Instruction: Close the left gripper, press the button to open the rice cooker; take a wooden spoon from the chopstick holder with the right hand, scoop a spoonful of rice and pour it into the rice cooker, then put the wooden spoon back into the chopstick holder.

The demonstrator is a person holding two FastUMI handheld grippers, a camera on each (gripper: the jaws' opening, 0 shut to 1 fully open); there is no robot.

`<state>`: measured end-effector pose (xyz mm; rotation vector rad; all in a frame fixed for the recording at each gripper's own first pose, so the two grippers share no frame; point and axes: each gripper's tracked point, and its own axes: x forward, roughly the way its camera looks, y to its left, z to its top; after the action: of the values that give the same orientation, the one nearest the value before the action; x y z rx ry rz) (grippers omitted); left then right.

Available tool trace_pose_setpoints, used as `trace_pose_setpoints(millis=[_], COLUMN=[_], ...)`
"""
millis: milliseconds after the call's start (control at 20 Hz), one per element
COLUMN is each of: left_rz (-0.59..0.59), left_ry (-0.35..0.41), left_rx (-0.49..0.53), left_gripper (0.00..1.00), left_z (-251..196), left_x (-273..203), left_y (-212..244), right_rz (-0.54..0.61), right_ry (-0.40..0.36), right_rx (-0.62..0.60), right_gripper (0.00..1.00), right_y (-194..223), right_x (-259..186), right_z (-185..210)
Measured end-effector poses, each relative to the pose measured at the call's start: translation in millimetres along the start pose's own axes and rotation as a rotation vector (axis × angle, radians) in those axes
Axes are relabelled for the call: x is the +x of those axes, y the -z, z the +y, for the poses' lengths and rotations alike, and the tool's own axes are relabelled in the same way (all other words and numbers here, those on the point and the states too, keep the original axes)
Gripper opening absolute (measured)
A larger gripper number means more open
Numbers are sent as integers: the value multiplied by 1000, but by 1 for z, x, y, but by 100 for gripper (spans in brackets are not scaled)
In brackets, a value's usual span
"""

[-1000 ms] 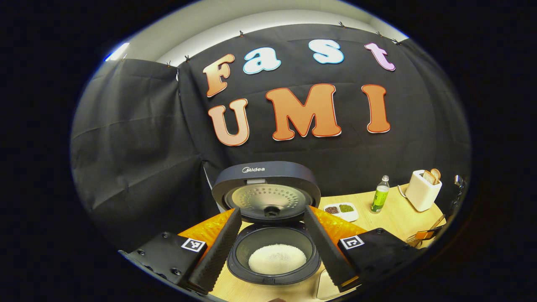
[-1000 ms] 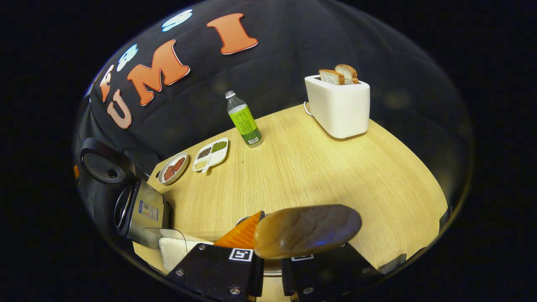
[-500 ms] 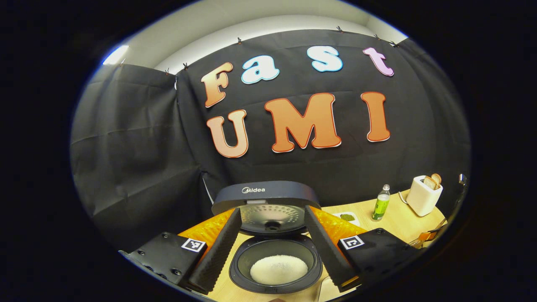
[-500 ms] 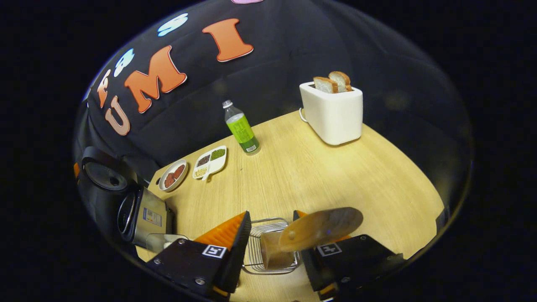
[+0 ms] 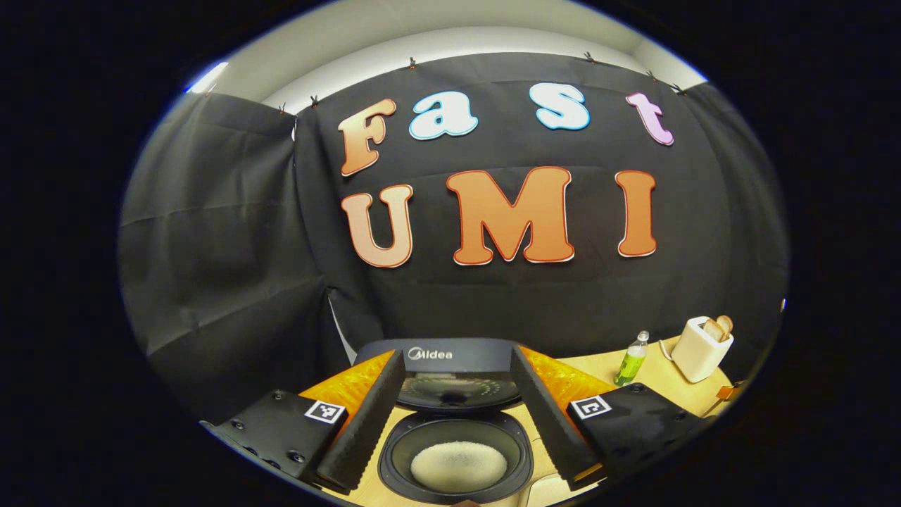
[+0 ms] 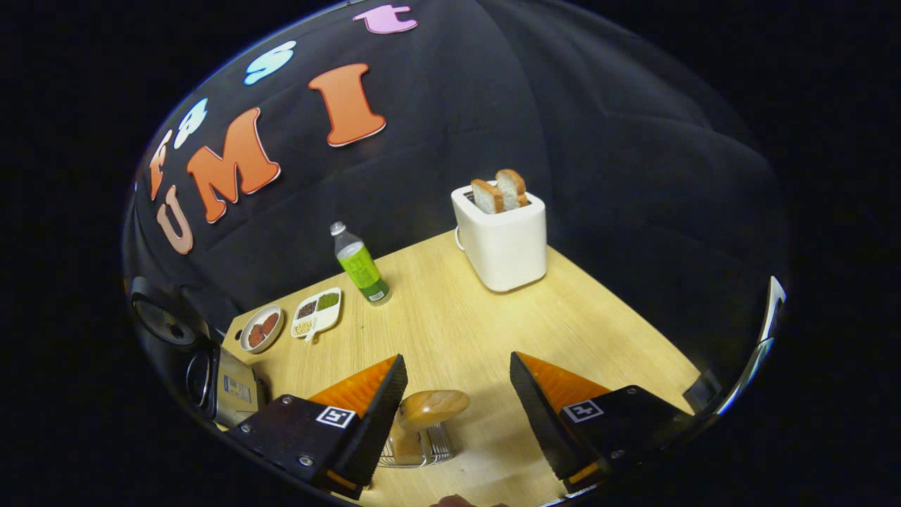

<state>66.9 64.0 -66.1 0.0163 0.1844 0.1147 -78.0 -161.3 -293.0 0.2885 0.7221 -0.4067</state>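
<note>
Two grippers gape wide and empty: right gripper (image 6: 457,412) above the wooden spoon (image 6: 431,408), standing bowl-up in its wire holder (image 6: 415,451); left gripper (image 5: 456,412) above the open rice cooker (image 5: 454,461).

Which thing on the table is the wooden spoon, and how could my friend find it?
Start at the white toaster at the back of the wooden table, then come to the near edge. There a wire chopstick holder stands. The wooden spoon stands in it, its rounded brown bowl up, the only wooden utensil.

Left gripper (image 5: 456,415): black housings, screw heads, square black-white tag per side, ribbed fingers (image 5: 362,415). Right gripper (image 6: 457,415): same build.
</note>
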Motion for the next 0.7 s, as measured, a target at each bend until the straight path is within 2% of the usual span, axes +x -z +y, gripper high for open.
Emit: trace_pose_setpoints(millis=[50,100,150,200,250,450,550,700], left_rz=[3,19,26,45,63,189,241,341], left_ry=[7,8,4,9,4,27,25,64], left_rx=[-12,-19,-27,-26,-19,-13,-21,10], left_gripper=[100,93,100,100,93,93,100,100], left_z=[2,6,11,13,15,11,13,7], left_x=[8,17,25,34,42,75,87,90], left_y=[-7,-11,-16,-18,-17,4,12,30], right_rz=[-26,-57,-91,-123,-152,-229,-256,-282], right_ry=[9,14,18,14,11,-24,-37,-38], right_rx=[-6,-16,-30,-47,-64,-91,-102,-134], right_gripper=[92,92,92,92,92,92,92,92], right_y=[-12,-25,-40,-51,-63,-95,-105,-113], right_x=[-7,-13,-20,-25,-32,-56,-65,-72], right_z=[-4,-5,-5,-2,1,19,26,30])
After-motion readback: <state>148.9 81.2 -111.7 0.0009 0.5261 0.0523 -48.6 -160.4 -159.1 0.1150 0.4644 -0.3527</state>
